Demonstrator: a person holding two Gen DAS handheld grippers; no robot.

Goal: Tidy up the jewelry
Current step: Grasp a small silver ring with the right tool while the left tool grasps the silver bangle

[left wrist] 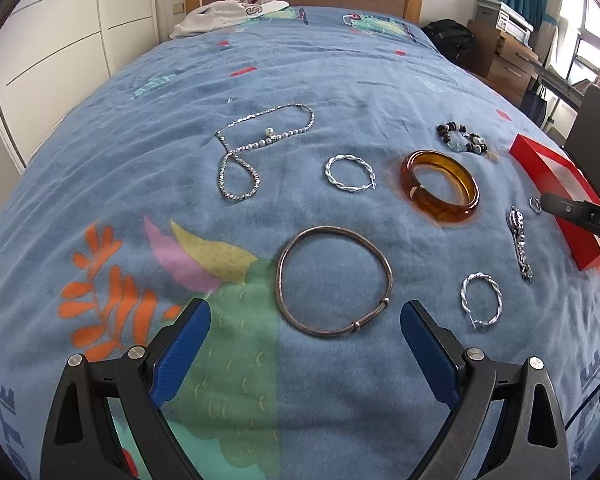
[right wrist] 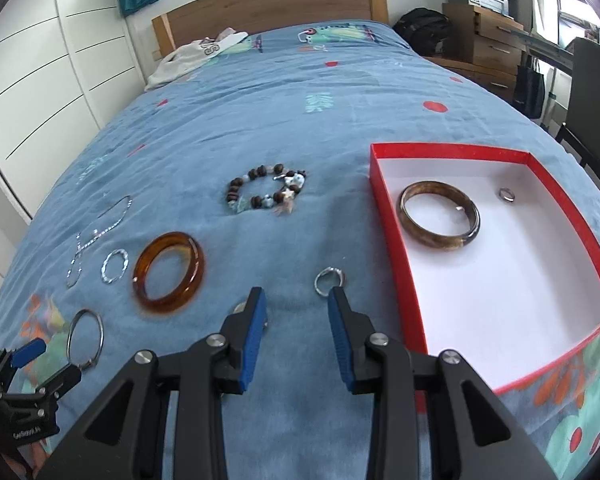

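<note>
My left gripper (left wrist: 305,312) stands open over the blue bedspread, with a thin metal bangle (left wrist: 328,228) lying just ahead of its fingertips. My right gripper (right wrist: 297,300) is open with nothing between its pads. A small silver ring (right wrist: 329,280) lies by its right fingertip. A sparkly strip (left wrist: 520,240) is half hidden behind its left finger. The red box (right wrist: 396,248) at right holds a dark brown bangle (right wrist: 432,240) and a small ring (right wrist: 507,195). An amber bangle (right wrist: 160,304) and a bead bracelet (right wrist: 266,192) lie on the bed.
Two twisted silver hoops (left wrist: 327,170) (left wrist: 464,292) and a silver chain necklace (left wrist: 268,112) also lie on the bedspread. Clothing (left wrist: 220,16) is piled by the wooden headboard. White wardrobes stand at left. Drawers and a chair (right wrist: 592,92) stand at right.
</note>
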